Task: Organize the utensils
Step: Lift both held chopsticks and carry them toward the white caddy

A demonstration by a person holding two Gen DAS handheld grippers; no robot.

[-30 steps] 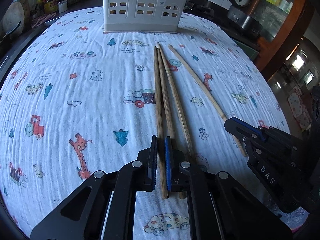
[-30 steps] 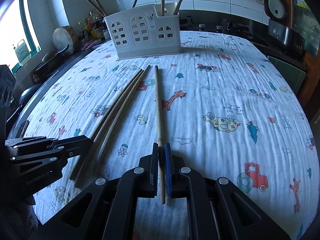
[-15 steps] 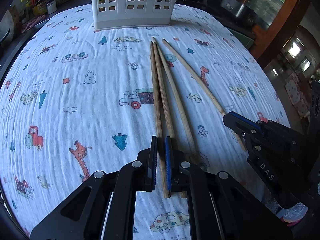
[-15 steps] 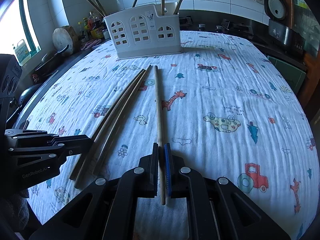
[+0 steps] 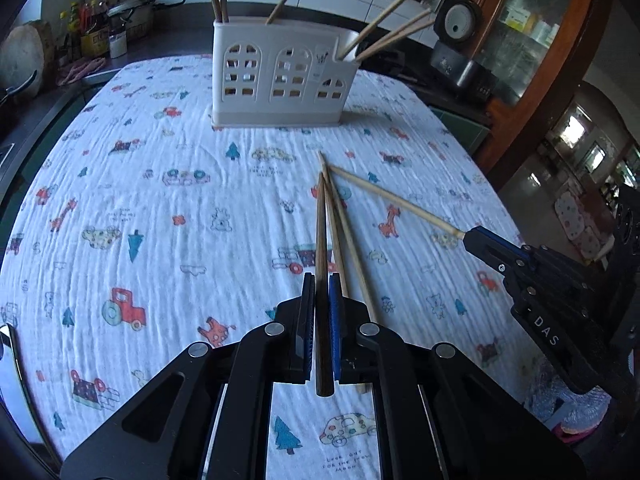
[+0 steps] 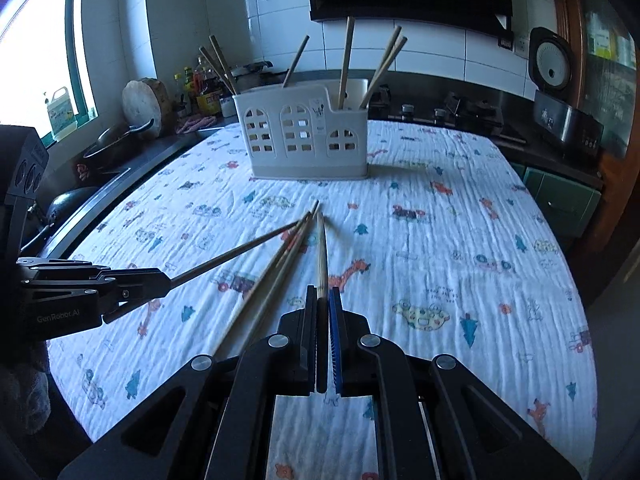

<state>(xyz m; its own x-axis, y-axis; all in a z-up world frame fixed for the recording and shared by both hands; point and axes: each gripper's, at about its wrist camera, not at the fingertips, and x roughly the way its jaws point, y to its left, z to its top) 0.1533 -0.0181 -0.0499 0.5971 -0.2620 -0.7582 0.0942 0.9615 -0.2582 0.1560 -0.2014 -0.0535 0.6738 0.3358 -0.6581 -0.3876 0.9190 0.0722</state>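
Left wrist view shows the main change: the left gripper [image 5: 320, 312], which a second ago lay low over the printed tablecloth [image 5: 120, 208], is now raised, and the dark chopstick [image 5: 320, 232] clamped between its closed jaws has come up with it; its far tip now floats above the cloth instead of lying flat; the two pale chopsticks [image 5: 344, 232] that were beside it stay on the cloth, just to the right of the held one. The right gripper [image 5: 476, 240] has lifted in the same way; it is closed on the thick end of a light chopstick [image 5: 400, 200], whose tip points toward the tips of the others. In the right wrist view the right gripper [image 6: 324, 320] holds this chopstick [image 6: 321, 256] straight ahead, and the left gripper [image 6: 160, 280] enters from the left with its own dark stick [image 6: 236, 254] angled up toward the middle. I judge that both picks have succeeded, so the next step is to carry the sticks to the white utensil holder [image 5: 280, 76], which stands at the far end of the table and already keeps several chopsticks upright; two sticks remain to collect afterwards. Both grippers point forward and slantwise down toward the cloth, near each other, with the holder ahead of them.
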